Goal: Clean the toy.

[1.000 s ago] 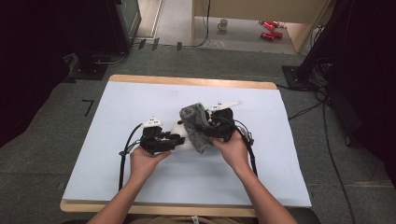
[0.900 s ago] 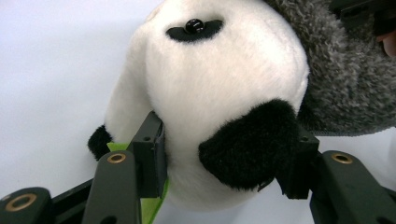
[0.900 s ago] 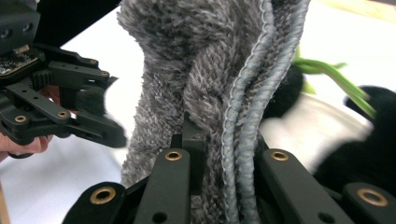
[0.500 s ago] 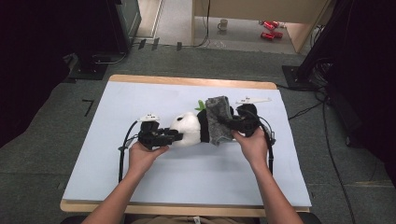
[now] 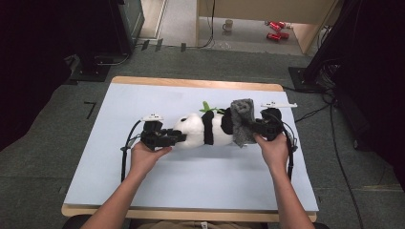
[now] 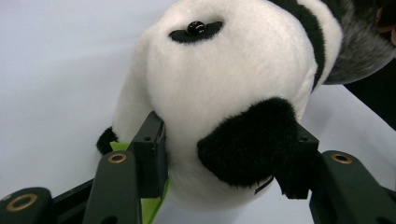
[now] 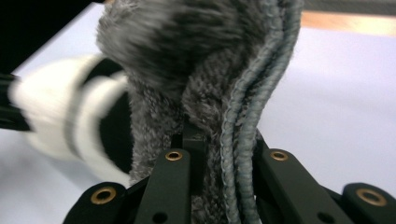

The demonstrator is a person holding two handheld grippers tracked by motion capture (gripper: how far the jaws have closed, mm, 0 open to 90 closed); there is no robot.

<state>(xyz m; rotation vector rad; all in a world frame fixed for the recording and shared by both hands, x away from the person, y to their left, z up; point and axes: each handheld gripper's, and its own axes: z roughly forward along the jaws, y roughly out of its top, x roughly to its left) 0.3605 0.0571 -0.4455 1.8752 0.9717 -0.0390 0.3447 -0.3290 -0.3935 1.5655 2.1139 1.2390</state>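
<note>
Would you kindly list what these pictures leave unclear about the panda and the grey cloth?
- Plush panda: its far end, in the high view, is hidden by the grey cloth.
- Panda in the right gripper view: blurred.
- Right claw: its pads are buried in the cloth.
- Panda's green piece: cut off by the left claw's finger.

Light: my table mat point(image 5: 143, 191) evenly bright from above, surroundings dark | Shadows: soft, faint under my hands | Blur: my right gripper view smeared, plush panda point(image 7: 70, 126) streaked | Focus: my left gripper view sharp, no glare
</note>
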